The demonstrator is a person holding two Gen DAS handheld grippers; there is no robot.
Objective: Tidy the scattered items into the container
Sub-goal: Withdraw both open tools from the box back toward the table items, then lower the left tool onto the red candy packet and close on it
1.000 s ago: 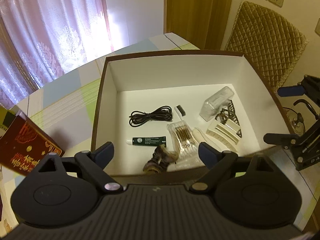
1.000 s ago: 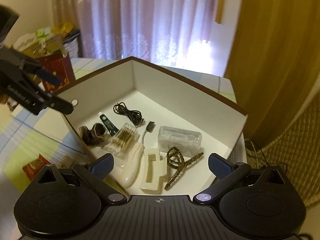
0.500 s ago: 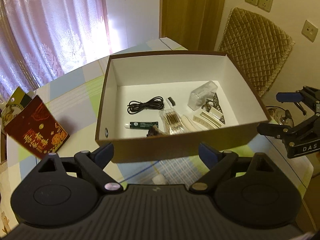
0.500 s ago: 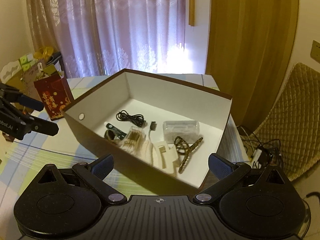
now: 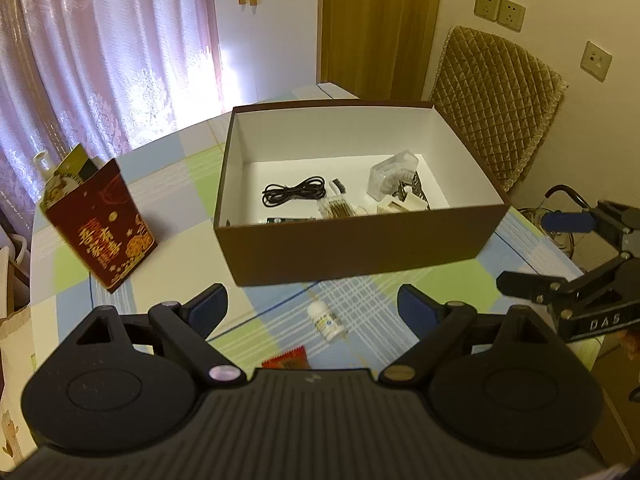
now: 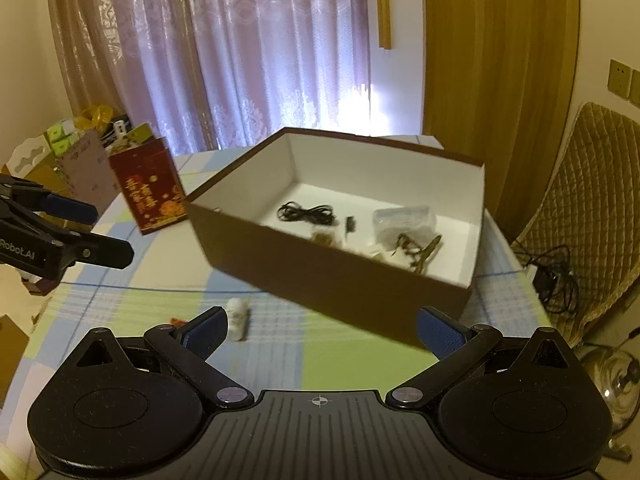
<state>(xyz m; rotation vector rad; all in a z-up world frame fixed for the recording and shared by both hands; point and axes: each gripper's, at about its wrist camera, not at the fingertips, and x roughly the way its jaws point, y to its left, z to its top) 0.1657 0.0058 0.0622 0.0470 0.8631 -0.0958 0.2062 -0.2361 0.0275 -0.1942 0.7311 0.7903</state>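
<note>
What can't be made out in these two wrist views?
- Small white bottle label: too small in left view, blurred in right.
- Red packet: cut off by the left gripper body.
- Items at the box front: hidden behind its near wall, left view.

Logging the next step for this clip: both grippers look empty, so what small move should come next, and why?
Probably lower the left gripper toward the small white bottle lying on the tablecloth in front of the brown box. Its fingers are open and empty with the bottle between them, and the bottle and a red packet remain outside the box.
</note>
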